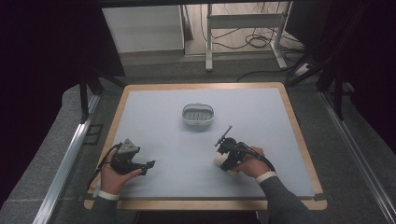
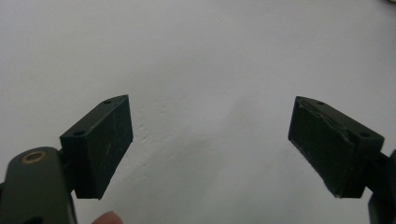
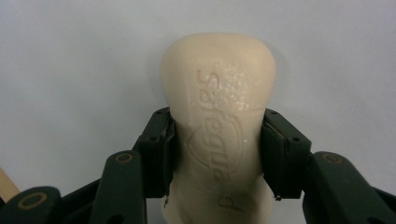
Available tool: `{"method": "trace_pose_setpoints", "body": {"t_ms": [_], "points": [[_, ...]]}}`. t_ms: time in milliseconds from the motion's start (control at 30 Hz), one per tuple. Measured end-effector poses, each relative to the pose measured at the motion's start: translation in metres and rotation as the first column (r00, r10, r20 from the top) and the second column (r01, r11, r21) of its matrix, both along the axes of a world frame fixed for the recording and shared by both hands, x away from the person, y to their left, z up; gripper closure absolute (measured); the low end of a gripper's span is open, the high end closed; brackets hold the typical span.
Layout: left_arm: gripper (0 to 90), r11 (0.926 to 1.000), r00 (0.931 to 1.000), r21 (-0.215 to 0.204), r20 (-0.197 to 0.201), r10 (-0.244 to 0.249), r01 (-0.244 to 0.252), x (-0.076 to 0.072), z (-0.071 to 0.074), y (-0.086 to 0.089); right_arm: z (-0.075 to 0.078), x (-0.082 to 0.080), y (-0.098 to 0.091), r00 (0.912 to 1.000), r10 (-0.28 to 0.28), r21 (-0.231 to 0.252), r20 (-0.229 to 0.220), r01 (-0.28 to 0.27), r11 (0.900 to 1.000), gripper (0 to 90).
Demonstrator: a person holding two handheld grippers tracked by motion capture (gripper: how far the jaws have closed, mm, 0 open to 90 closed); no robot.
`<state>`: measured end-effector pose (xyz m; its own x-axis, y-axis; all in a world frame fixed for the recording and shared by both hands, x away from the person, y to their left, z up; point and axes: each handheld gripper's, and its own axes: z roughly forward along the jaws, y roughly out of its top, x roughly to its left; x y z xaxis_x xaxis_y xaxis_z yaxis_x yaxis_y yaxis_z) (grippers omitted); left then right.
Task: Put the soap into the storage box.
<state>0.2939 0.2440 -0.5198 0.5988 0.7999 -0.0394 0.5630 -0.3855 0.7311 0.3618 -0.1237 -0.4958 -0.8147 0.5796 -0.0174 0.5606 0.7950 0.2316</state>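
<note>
Right tool (image 3: 215, 154) clenched on a cream-coloured oblong bar of soap with embossed lettering (image 3: 219, 112), jaws pressing its two long sides. Bar's long axis runs along the jaws, rounded end pointing away from the camera, over the pale grey mat of the table (image 1: 261, 121). In the high view the soap (image 1: 220, 160) sits at the mat's right-front area. Left tool (image 2: 210, 140) released, jaws wide apart, nothing between. White oval ribbed soap dish (image 1: 198, 115) sits mid-mat, well apart from both.
</note>
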Motion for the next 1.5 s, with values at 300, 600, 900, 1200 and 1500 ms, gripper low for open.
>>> {"method": "trace_pose_setpoints", "body": {"t_ms": [300,600,900,1200,1500], "points": [[14.4,1.0,1.0,0.0,0.001,0.002,-0.002,0.0,0.0,0.001,0.003,0.001,-0.004,1.0,-0.001,0.014,0.001,0.001,0.9999,49.3],[14.4,1.0,1.0,0.001,0.0,0.002,-0.002,0.0,0.0,0.001,0.017,0.002,-0.005,0.9997,0.005,0.032,0.024,-0.005,0.9995,49.3],[14.4,1.0,1.0,0.001,-0.001,0.001,-0.001,0.001,0.0,0.001,0.029,0.004,-0.001,0.9979,0.015,0.056,0.063,-0.019,0.9983,49.3],[14.4,1.0,1.0,0.004,-0.002,0.0,0.0,0.001,-0.001,0.001,0.036,0.011,0.001,0.9974,0.024,0.062,0.067,-0.028,0.9977,49.3],[14.4,1.0,1.0,0.004,-0.007,-0.003,0.003,0.001,-0.002,0.0,0.042,0.023,0.005,0.9962,0.029,0.069,0.082,-0.034,0.997,49.3]]}}
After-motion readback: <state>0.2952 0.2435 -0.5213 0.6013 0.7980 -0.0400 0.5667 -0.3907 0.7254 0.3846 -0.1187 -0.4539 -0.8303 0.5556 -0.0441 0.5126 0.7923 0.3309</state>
